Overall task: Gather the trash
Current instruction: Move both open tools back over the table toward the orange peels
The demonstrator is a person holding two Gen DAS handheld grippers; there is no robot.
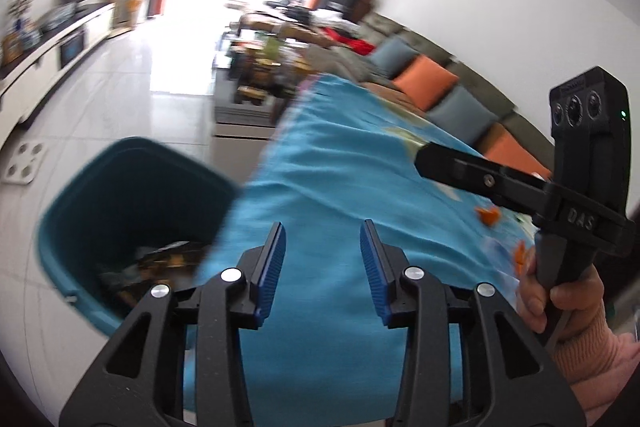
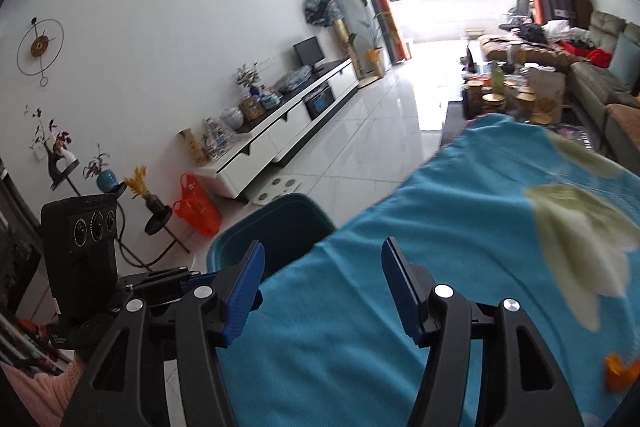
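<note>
Left wrist: right hand gripping tongs handle

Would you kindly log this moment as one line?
left gripper: open, empty | right gripper: open, empty | bin: holds trash | orange scraps: on blue cloth

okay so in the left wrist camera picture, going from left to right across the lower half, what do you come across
Teal trash bin with trash in its bottom → left gripper, open and empty, over the blue tablecloth → orange scrap on the cloth → right gripper's body held in a hand.
</note>
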